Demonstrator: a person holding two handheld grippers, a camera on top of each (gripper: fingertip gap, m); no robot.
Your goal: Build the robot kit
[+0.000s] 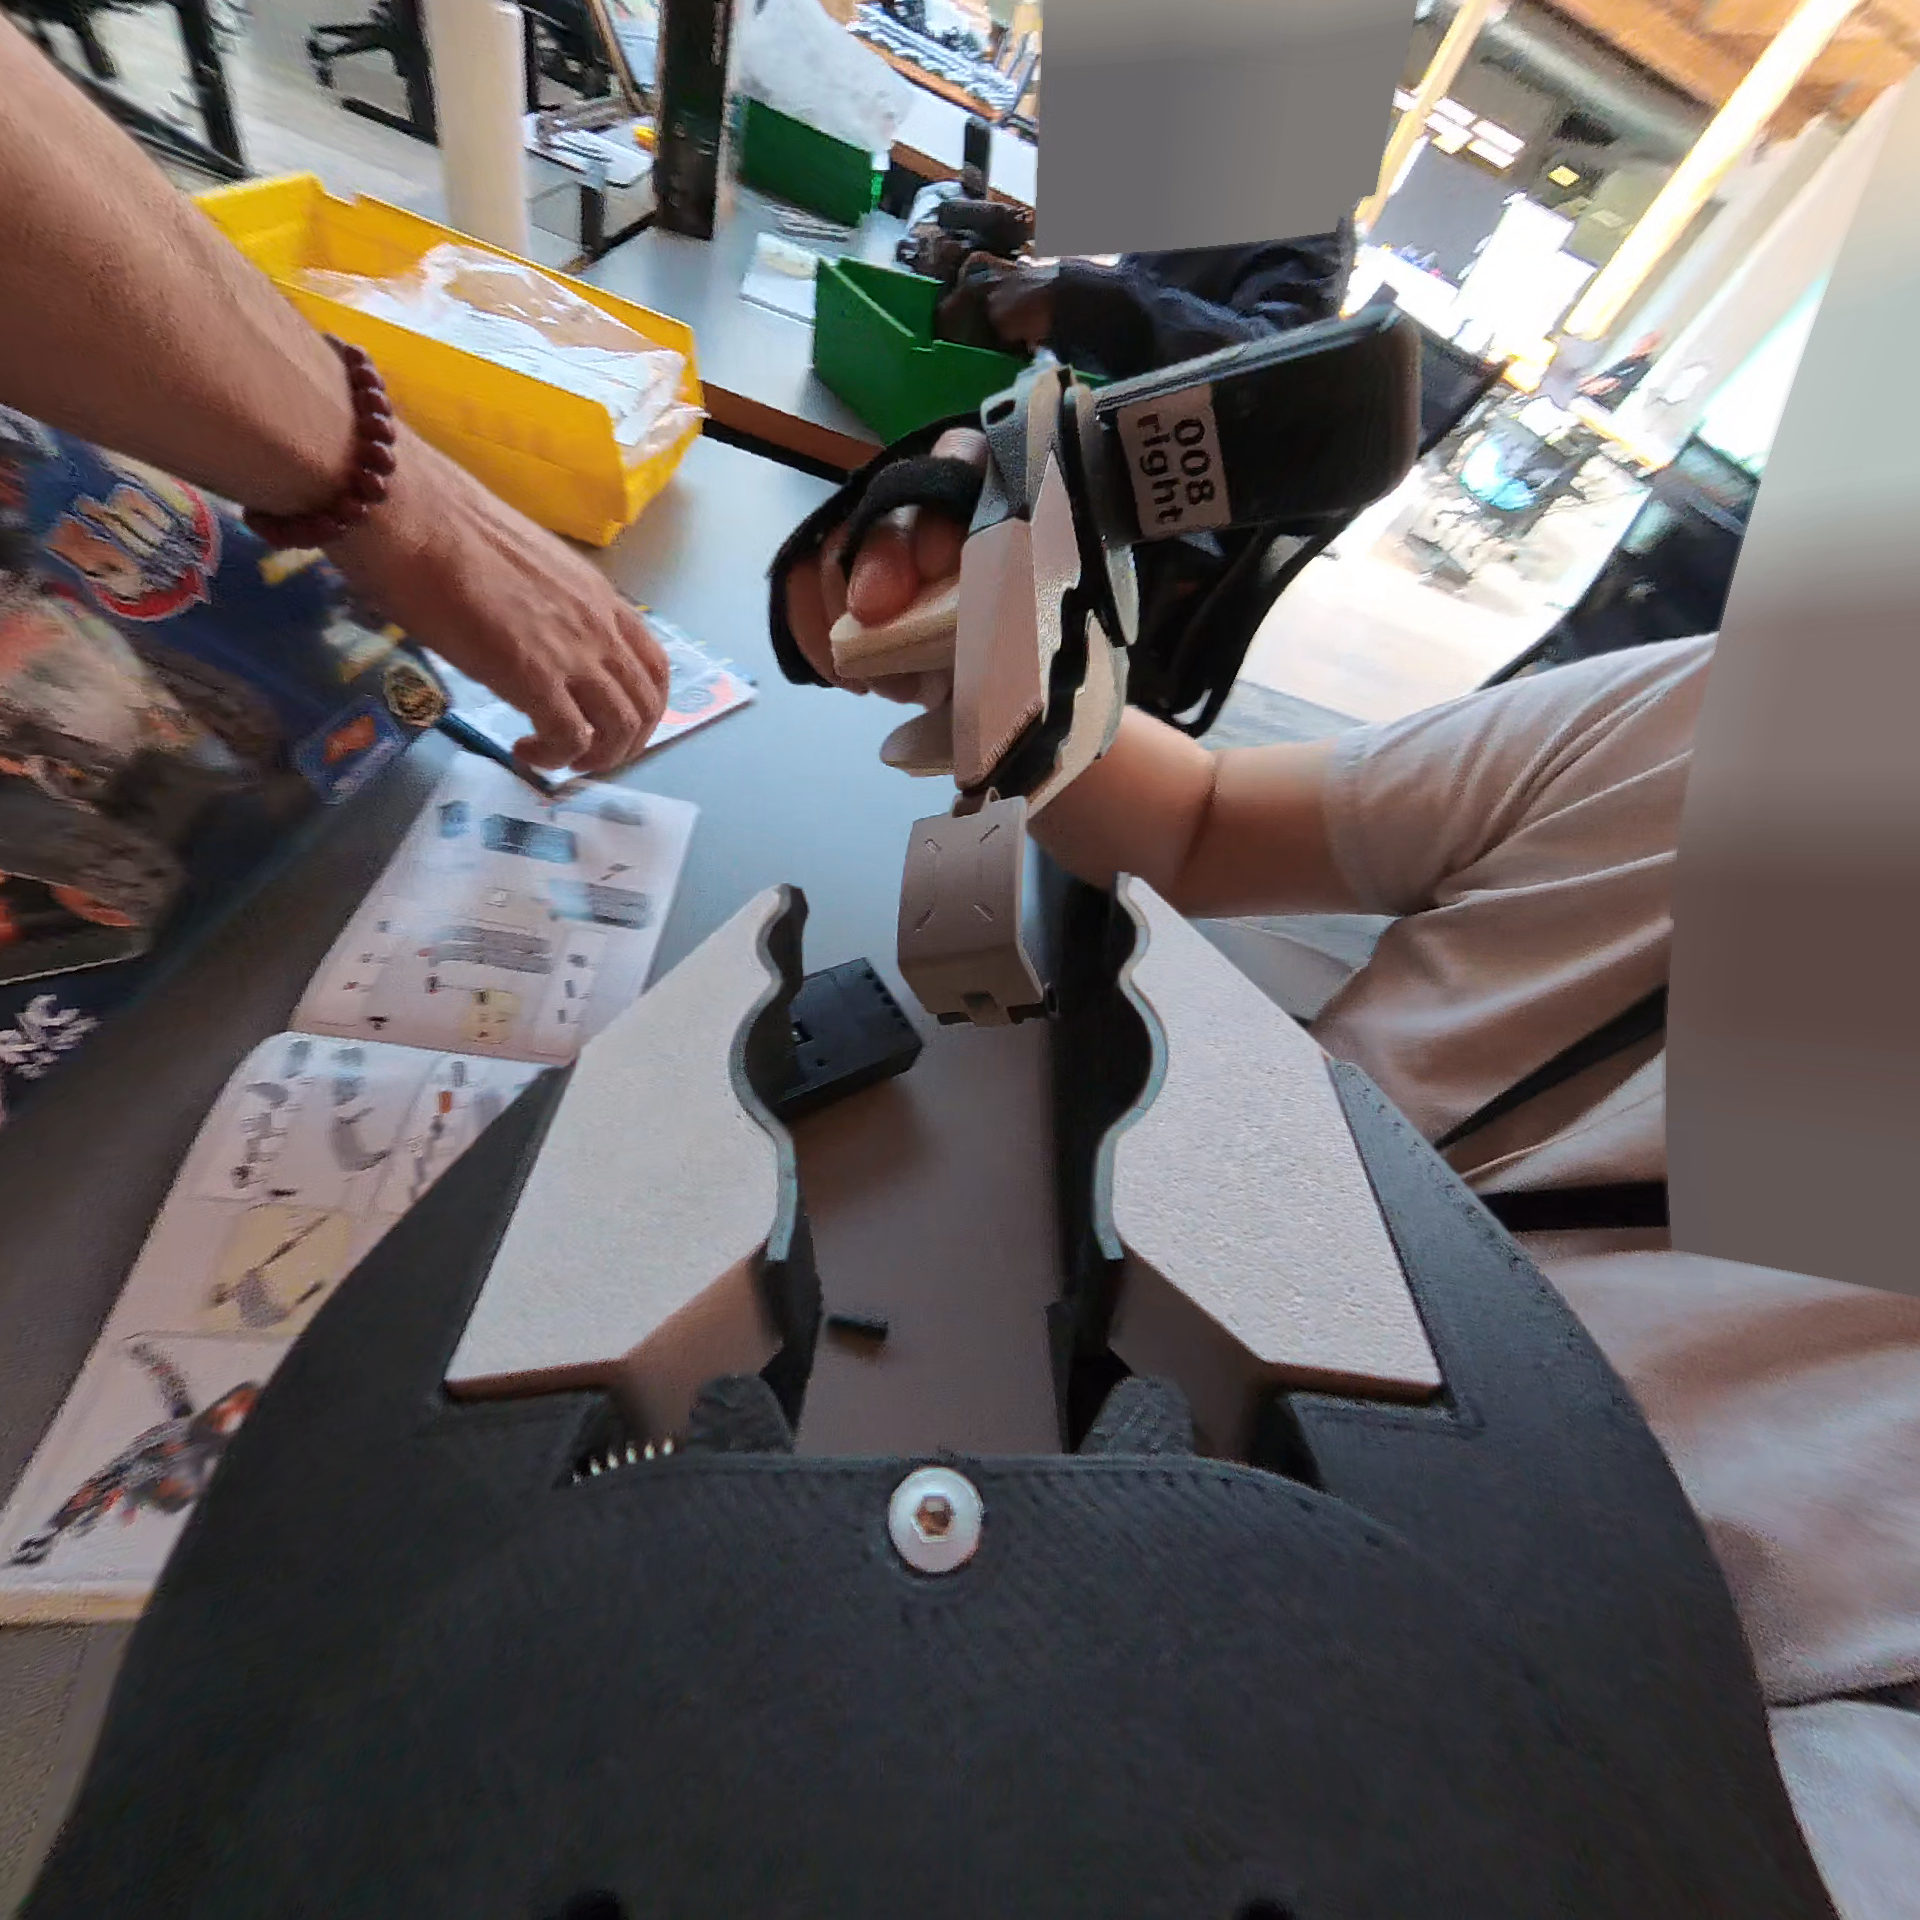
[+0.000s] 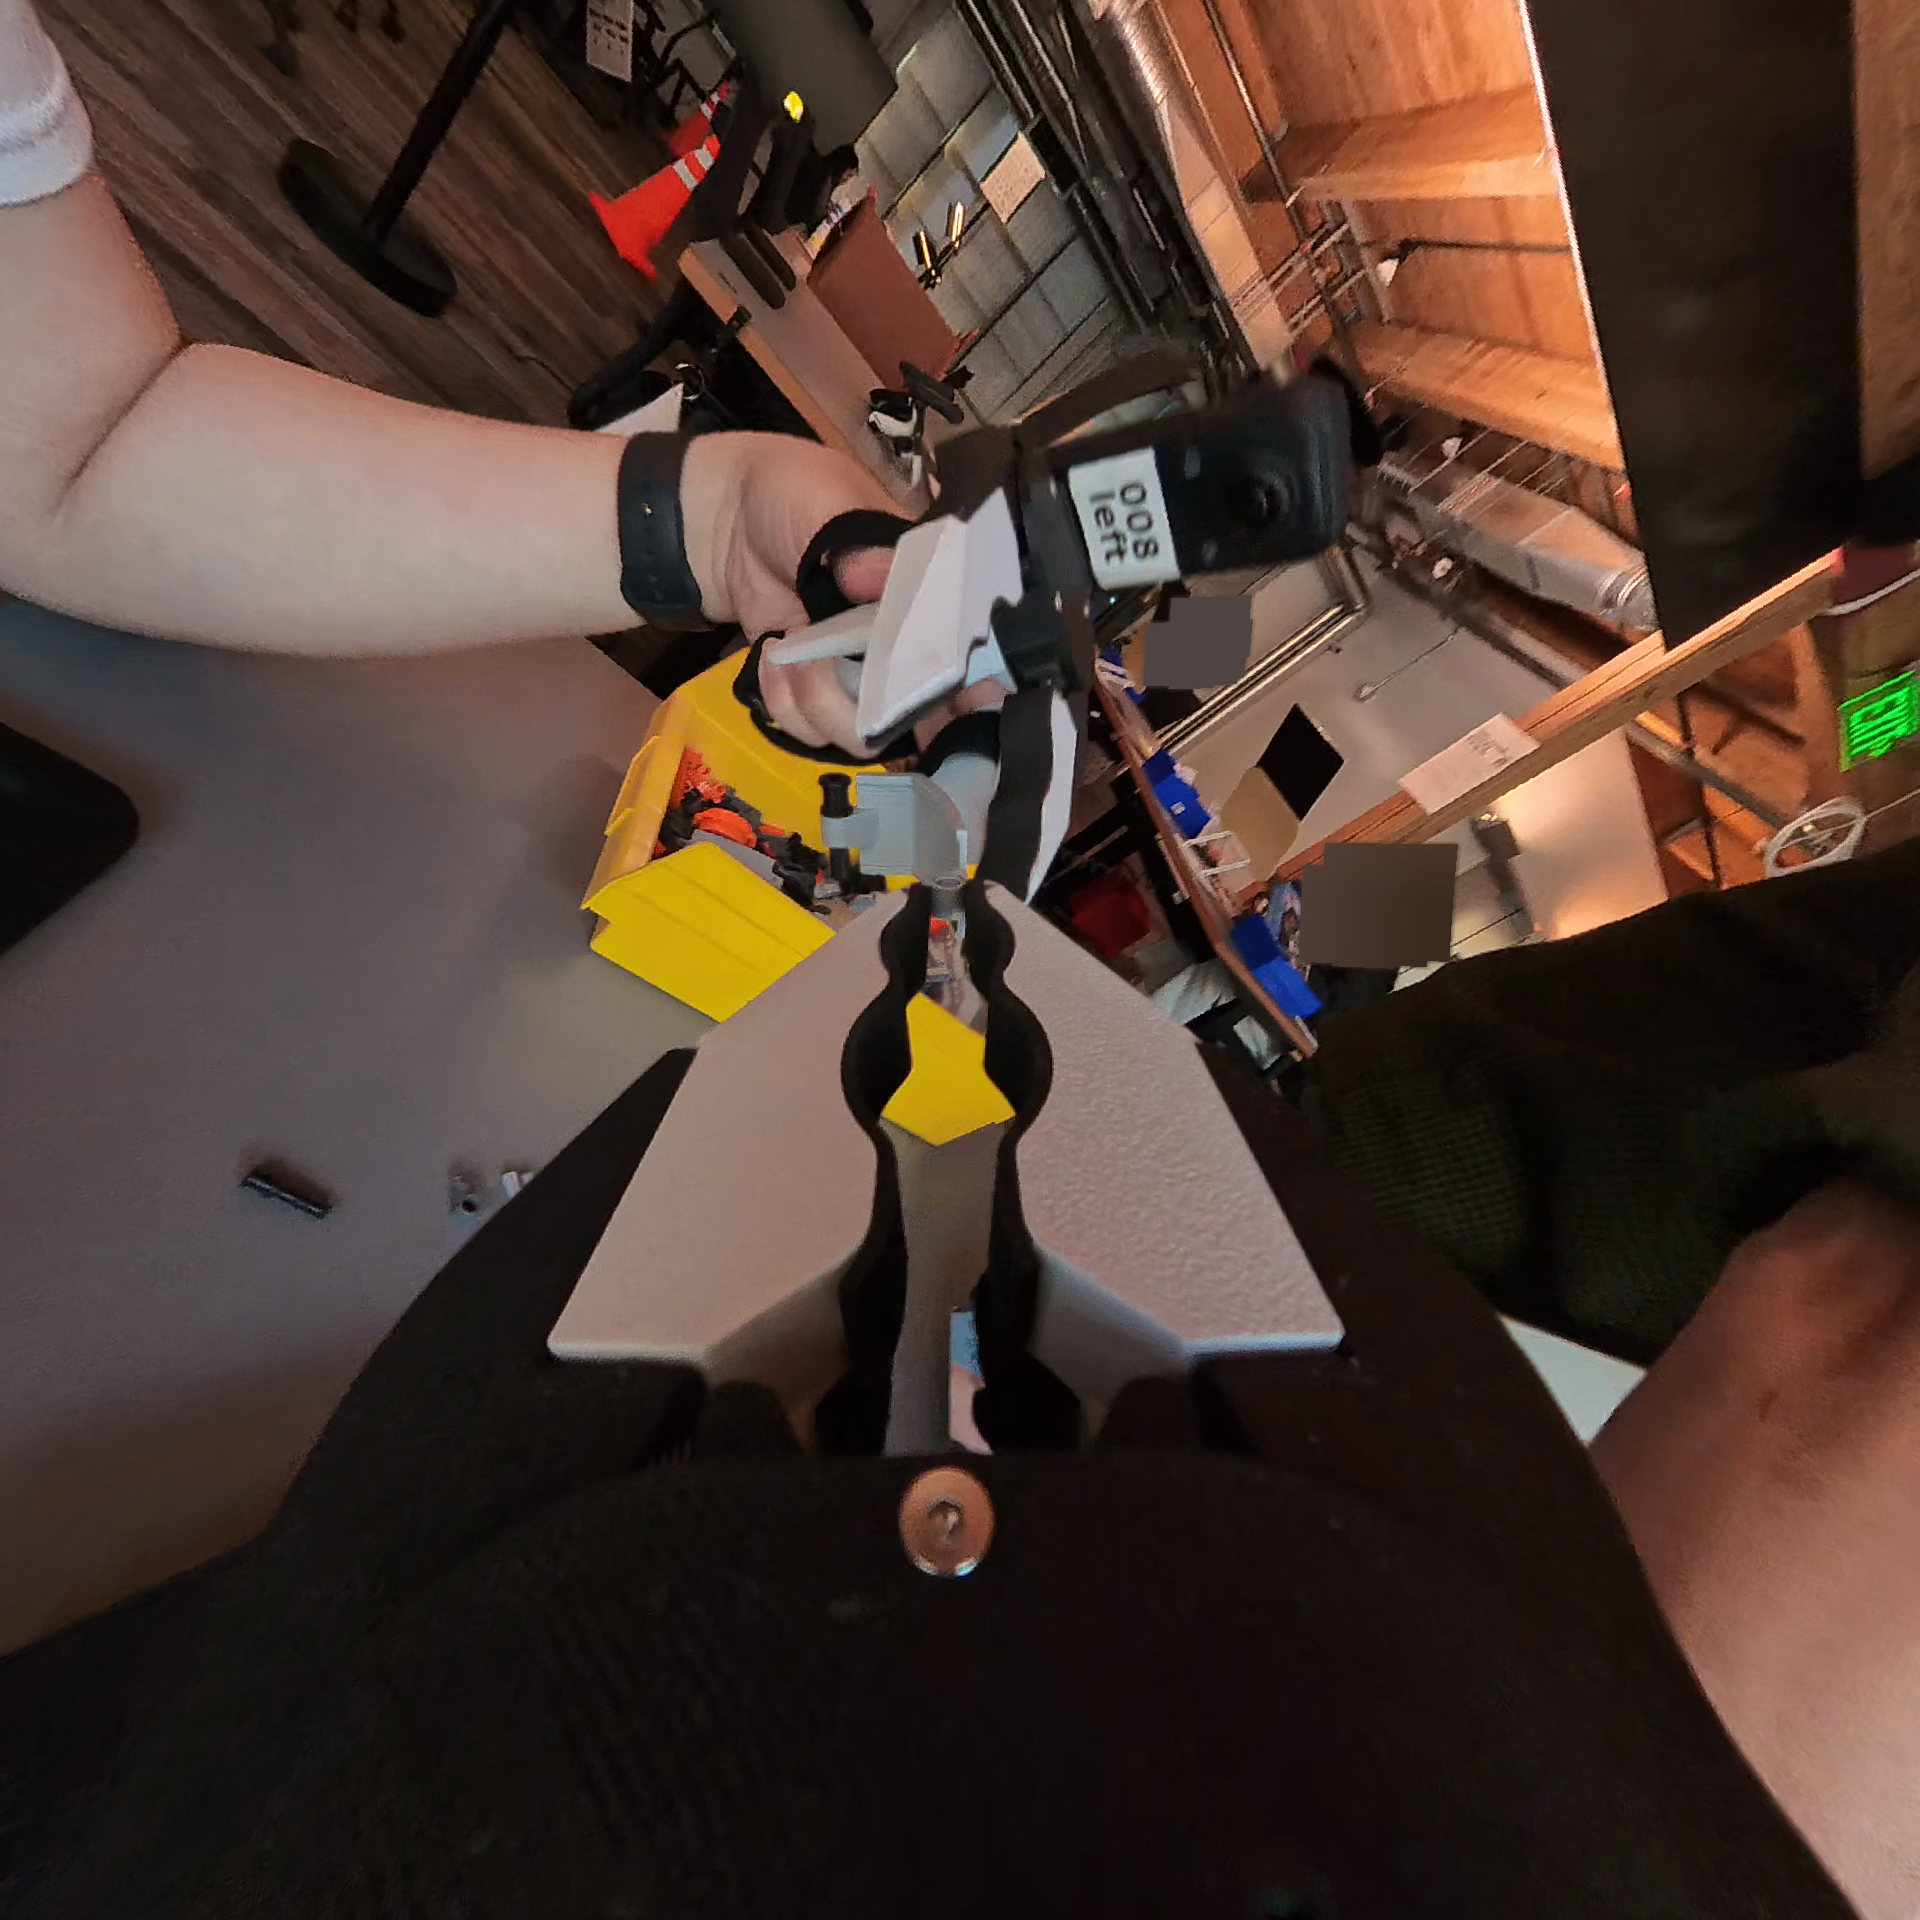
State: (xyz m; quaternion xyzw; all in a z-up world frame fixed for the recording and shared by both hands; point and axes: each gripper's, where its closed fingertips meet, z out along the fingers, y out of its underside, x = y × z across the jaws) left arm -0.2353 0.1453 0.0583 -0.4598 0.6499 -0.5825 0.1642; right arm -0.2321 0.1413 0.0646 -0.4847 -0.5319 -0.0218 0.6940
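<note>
My right gripper (image 2: 949, 902) is shut on the tab of a grey curved toy panel (image 2: 902, 823) with a black pin (image 2: 831, 792) in its side. In the left wrist view the same gripper (image 1: 992, 792) holds the panel (image 1: 961, 920) hanging above the grey table (image 1: 935, 1195). My left gripper (image 1: 956, 904) is open and empty, with the panel just beyond its fingertips. A black studded block (image 1: 847, 1029) lies on the table by its left finger, and a small black pin (image 1: 857, 1327) lies between its fingers.
Another person's hand (image 1: 566, 665) presses on instruction sheets (image 1: 499, 914) beside a toy box (image 1: 156, 675). A yellow bin of plastic bags (image 1: 468, 343) and a green bin (image 1: 883, 353) stand farther back. A yellow bin of toy parts (image 2: 717, 914) and a loose black pin (image 2: 286, 1193) show in the right wrist view. The tips of both grippers are at nearly the same place.
</note>
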